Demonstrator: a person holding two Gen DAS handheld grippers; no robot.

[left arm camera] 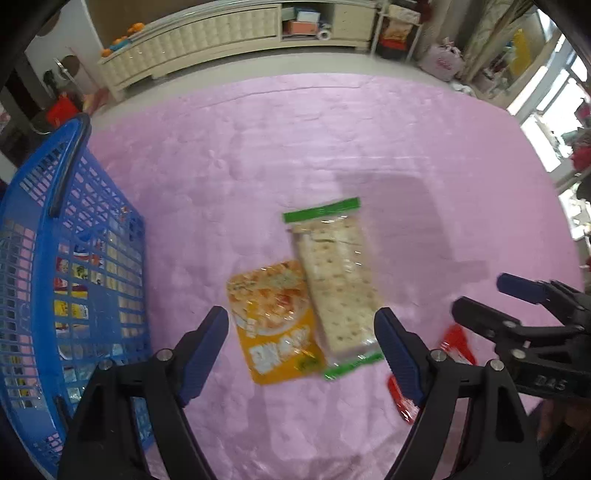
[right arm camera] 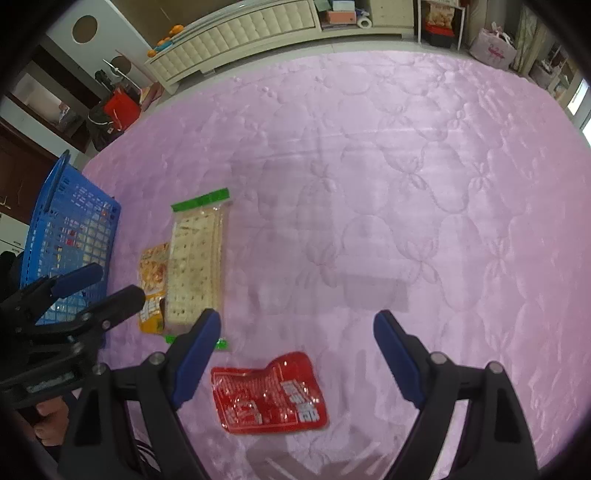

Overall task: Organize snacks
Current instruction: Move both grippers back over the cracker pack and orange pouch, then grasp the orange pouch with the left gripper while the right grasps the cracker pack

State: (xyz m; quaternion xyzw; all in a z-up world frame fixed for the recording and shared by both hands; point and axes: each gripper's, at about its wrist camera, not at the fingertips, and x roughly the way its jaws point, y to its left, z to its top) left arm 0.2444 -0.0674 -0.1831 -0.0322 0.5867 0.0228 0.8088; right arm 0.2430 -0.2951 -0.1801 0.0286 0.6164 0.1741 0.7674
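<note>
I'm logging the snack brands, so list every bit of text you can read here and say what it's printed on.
"DAS": moulded on the body of the right hand-held gripper.
Orange packet: large white characters, too blurred to read.
Red packet: white characters, too blurred to read.
Cracker pack: faint print on the green strip, unreadable.
Packets in the blue basket: too small to read.

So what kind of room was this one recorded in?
Most likely a bedroom at home: the snacks lie on a quilted pink bedspread, with a cream padded cabinet and cluttered storage shelves along the far wall.
</note>
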